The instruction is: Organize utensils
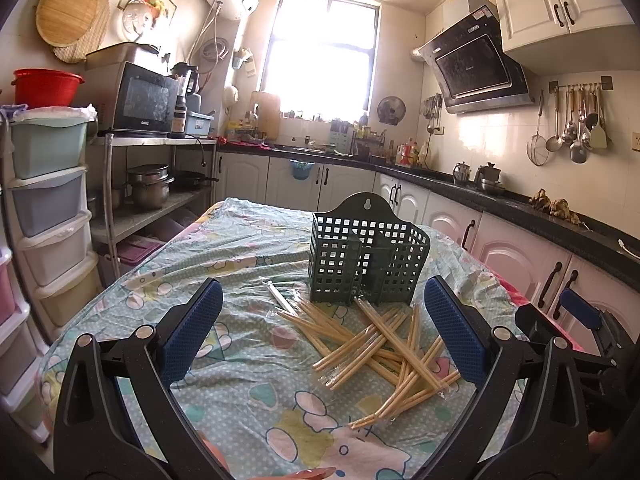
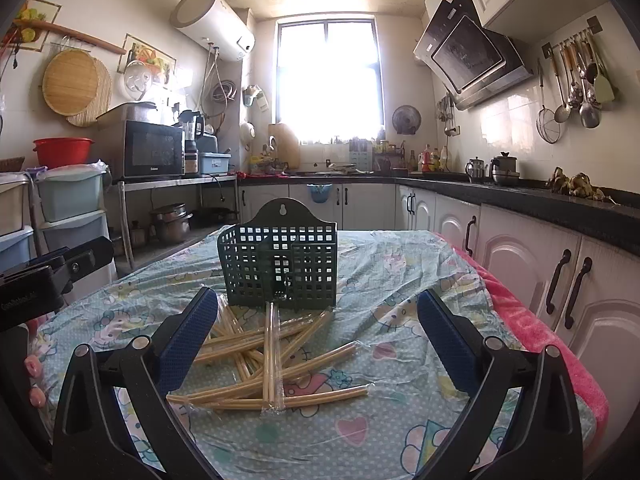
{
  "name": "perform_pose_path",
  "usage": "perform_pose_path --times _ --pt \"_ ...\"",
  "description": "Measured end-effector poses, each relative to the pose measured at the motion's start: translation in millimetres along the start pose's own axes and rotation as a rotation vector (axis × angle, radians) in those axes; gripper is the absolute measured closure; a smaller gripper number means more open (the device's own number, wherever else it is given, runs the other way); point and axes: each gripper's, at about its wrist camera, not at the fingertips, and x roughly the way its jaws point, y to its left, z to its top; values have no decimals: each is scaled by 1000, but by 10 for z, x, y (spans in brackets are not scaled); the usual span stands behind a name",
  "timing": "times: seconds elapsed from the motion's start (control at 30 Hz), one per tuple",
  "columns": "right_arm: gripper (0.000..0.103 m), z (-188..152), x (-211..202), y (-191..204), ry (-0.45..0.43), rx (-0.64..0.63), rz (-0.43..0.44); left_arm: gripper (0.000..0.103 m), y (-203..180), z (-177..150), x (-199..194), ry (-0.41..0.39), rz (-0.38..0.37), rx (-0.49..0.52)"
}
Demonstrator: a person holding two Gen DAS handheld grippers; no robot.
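A dark green perforated utensil holder (image 1: 366, 258) (image 2: 280, 266) stands upright mid-table, with no utensils showing in it. Before it lies a loose heap of several wrapped bamboo chopstick pairs (image 1: 384, 348) (image 2: 268, 360). My left gripper (image 1: 324, 312) hovers open above the near part of the table, the heap between and just beyond its blue pads (image 1: 192, 336). My right gripper (image 2: 320, 320) is open too, with the heap toward its left finger. The right gripper's body (image 1: 576, 316) shows at the right edge of the left wrist view; the left gripper's body (image 2: 48, 276) shows at the left edge of the right wrist view.
The table wears a cartoon-print cloth under clear plastic (image 1: 240, 264) (image 2: 400, 280). White cabinets and a black counter (image 2: 520, 200) run along the right. A metal shelf with pots (image 1: 156, 188) and stacked plastic drawers (image 1: 48, 208) stand on the left.
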Motion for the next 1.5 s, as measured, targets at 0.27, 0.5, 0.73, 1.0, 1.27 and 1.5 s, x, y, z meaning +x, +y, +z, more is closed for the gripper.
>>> perform_pose_path --times 0.27,0.5,0.73,1.0,1.27,1.5 --pt "6 4 2 -2 1 0 0 10 1 3 0 1 0 -1" --pt "6 -20 24 18 9 -4 1 10 31 -1 9 7 -4 -4" --pt "6 -6 192 83 105 -42 71 10 116 -21 139 80 -21 -29" --pt "6 88 437 164 214 -90 165 10 425 36 326 156 -11 -130" --pt "6 299 911 124 338 -98 191 10 674 197 568 226 50 -181" --pt "6 340 1382 -2 444 -100 121 10 752 318 931 308 -31 -243"
